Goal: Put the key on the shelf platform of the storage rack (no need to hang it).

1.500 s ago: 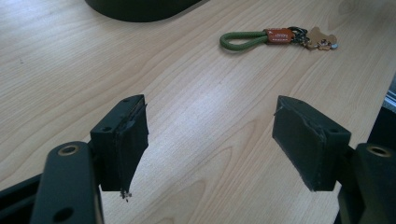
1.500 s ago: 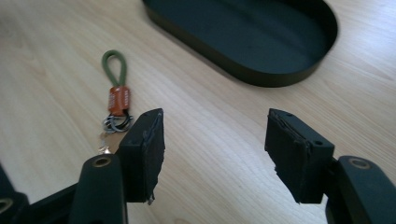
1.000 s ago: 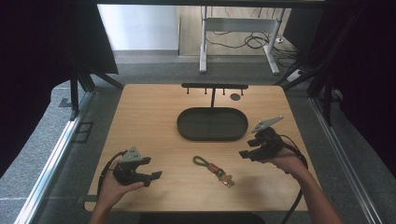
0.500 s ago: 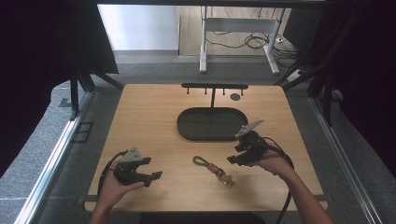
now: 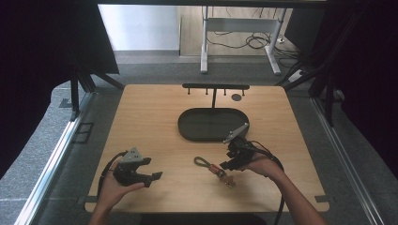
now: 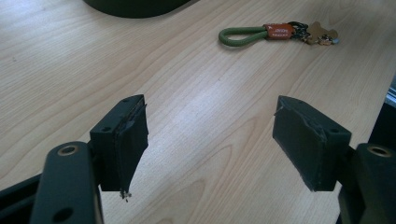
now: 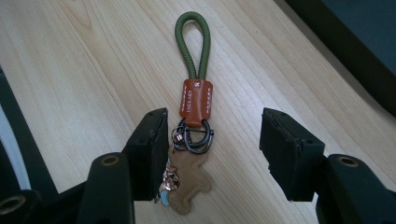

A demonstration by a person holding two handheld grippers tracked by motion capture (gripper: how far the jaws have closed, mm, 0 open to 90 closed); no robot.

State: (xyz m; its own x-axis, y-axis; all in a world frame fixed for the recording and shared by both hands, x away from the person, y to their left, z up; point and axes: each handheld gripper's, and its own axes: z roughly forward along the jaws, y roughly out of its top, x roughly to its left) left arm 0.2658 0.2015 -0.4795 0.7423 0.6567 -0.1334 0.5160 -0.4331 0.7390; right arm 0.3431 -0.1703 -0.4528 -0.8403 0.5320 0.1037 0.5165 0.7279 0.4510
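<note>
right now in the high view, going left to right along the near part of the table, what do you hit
left gripper → green cord loop of the keychain → orange leather tab → tan charm → right gripper, its jaws open around the keychain's ring end, having just been closing

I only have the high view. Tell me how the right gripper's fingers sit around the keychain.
Observer: In the right gripper view, the right gripper straddles the keychain at its metal rings; the fingers have just been closing but don't press it yet.
Operator: Report what hangs off the rings.
Observer: A tan leather charm, beside the near finger.
Operator: Now give me the left gripper.
Observer: The left gripper is open over bare table, with nothing between its fingers.
</note>
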